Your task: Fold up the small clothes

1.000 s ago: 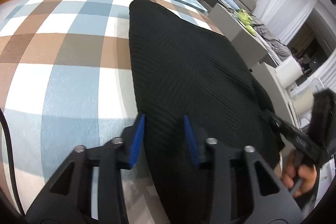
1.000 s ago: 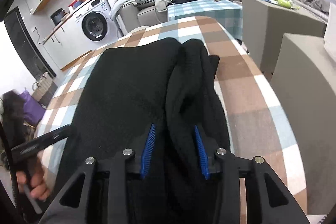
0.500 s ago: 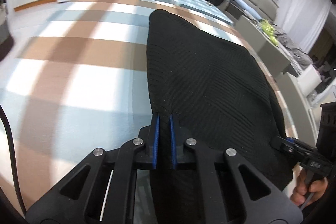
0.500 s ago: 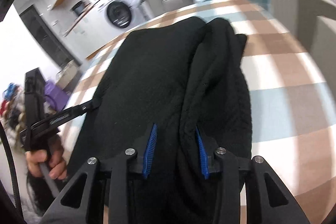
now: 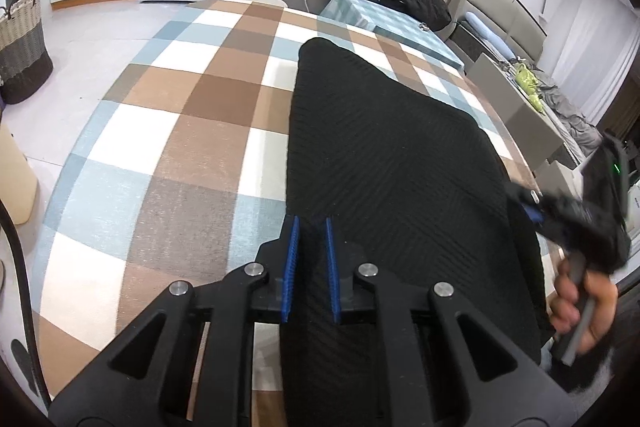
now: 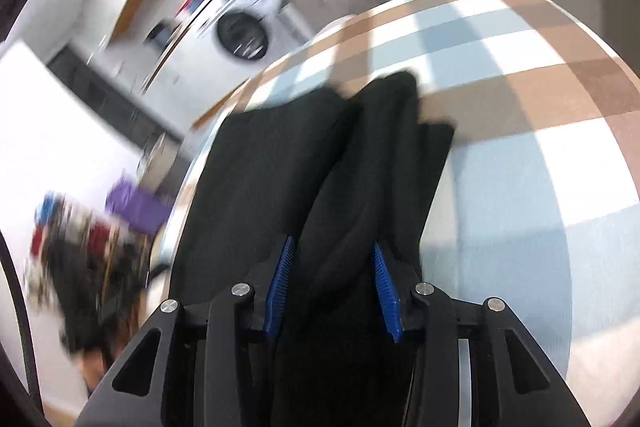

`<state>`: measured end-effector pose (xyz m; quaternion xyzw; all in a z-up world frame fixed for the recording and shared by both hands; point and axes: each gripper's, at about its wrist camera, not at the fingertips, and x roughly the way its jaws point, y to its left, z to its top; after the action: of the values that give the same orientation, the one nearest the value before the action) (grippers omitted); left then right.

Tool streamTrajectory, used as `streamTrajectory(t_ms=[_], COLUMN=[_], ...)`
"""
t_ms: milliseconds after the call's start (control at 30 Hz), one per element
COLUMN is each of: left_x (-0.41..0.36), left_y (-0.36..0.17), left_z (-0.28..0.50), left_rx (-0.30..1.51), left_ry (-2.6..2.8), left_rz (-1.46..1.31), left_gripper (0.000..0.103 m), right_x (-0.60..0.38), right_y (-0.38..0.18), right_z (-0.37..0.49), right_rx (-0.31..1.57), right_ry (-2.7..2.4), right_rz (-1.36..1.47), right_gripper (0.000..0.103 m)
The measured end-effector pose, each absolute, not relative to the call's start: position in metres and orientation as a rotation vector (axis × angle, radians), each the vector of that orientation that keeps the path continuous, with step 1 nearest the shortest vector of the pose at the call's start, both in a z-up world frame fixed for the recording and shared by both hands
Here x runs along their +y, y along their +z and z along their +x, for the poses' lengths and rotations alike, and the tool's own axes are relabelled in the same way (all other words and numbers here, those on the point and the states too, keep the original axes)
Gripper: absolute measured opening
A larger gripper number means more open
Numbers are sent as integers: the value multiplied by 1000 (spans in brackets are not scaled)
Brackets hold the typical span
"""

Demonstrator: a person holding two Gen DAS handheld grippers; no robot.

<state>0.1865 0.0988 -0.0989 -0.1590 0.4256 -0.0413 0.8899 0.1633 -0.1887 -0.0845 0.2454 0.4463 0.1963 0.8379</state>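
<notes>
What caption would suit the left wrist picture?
Left gripper pinches the near edge of a black knit garment spread on a checked rug.

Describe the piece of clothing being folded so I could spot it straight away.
Find the big checked blue, brown and white cloth covering the table. On it lies the black ribbed knit garment, its near edge between the pads of the left gripper. It is the only garment on that table; other dark clothes sit on the sofa behind.

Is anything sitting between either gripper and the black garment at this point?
Nothing visible. The black garment already runs between the fingers of the left gripper and the right gripper; only checked cloth lies around it.
</notes>
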Motion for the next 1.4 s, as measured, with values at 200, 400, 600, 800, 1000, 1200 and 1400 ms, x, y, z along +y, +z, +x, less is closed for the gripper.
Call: streamTrajectory(t_ms=[200,400,600,800,1000,1200,1400], left_x=[89,85,81,75,61,44,5], left_y=[-96,-94,-93,-87,-83,-73,-72], left_z=[185,180,176,169,163,149,129], left_rx=[874,861,868,858,858,854,878], left_ry=[-93,-102,-104,-118,-155,-180,-279], left_rz=[-320,-314,-313,-317,-294,-253,-196], left_gripper=[10,10,10,20,30,49,53], right_x=[-185,-181,-196,-205,-198,-207,-213], right_y=[-78,-49,-82,-75,-83,-55,-83], right_z=[208,207,205,122,65,41,45], right_rx=[927,770,953,983,992,874,1008], right_ry=[349,364,339,523,551,544,489], right_rz=[495,365,471,488,429,423,461], right_gripper=[20,7,16,29,29,5,11])
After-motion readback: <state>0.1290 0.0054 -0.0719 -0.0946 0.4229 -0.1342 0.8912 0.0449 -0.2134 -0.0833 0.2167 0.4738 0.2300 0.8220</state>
